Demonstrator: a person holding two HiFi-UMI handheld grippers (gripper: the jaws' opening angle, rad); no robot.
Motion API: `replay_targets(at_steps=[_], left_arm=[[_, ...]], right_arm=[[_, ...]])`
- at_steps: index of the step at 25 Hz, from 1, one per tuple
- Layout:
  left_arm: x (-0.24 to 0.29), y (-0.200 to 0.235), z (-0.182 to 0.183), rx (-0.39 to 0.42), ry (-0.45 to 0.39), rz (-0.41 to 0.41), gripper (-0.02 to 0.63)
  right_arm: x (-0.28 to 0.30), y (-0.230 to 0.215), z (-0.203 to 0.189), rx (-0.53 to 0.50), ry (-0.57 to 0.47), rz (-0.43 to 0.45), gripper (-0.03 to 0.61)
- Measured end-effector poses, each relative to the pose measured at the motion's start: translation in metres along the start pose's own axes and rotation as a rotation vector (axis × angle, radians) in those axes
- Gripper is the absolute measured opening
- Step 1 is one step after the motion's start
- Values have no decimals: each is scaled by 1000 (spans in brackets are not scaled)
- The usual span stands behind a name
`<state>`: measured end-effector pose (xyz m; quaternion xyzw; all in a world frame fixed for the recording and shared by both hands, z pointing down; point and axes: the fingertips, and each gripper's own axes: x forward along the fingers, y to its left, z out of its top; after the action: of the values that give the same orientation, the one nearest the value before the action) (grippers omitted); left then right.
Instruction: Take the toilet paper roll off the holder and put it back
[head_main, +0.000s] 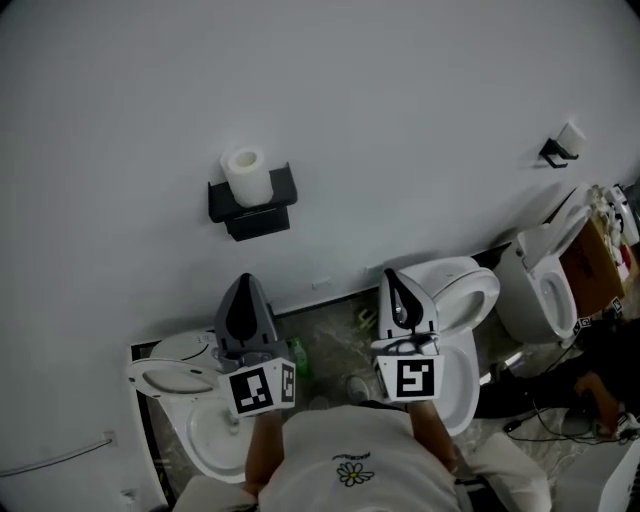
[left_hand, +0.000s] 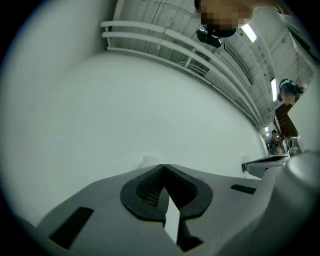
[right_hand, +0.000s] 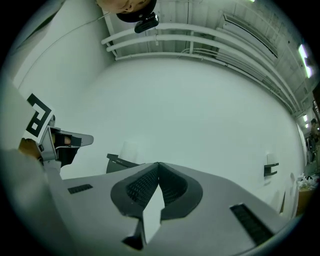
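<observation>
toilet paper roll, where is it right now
In the head view the toilet paper roll sits on the black holder on the white wall, left of centre, above the left hand-held gripper.

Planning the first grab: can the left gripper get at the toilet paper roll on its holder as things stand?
Probably yes. Only bare wall shows between the left gripper and the toilet paper roll, which stands exposed on the black holder. The gripper's jaws are shut, so they must open first.
</observation>
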<state>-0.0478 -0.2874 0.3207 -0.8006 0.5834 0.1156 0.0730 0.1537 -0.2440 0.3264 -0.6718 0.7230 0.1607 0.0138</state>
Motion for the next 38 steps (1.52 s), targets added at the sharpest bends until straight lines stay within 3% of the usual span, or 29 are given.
replay_targets(at_steps=[9,13,18,21,24,38], left_arm=[[12,-2,-11,11,23,59,17],[31,0,9,6,-4,32,25],[83,-2,42,-11,-12,-71,245],[114,7,37,12,43,-76,339],[141,20,17,38,131,-65,374],[199,42,-34,8,329,-77,396]], right_arm=[[15,-16,-18,24,28,32,9],[18,-17,-21,49,40,39,9],[21,-20,-22,69,34,42,9],[22,-21,-24,62,41,42,9],[24,-19,-25,77,30,39,9],[33,-24,-36,71,52,37,9]])
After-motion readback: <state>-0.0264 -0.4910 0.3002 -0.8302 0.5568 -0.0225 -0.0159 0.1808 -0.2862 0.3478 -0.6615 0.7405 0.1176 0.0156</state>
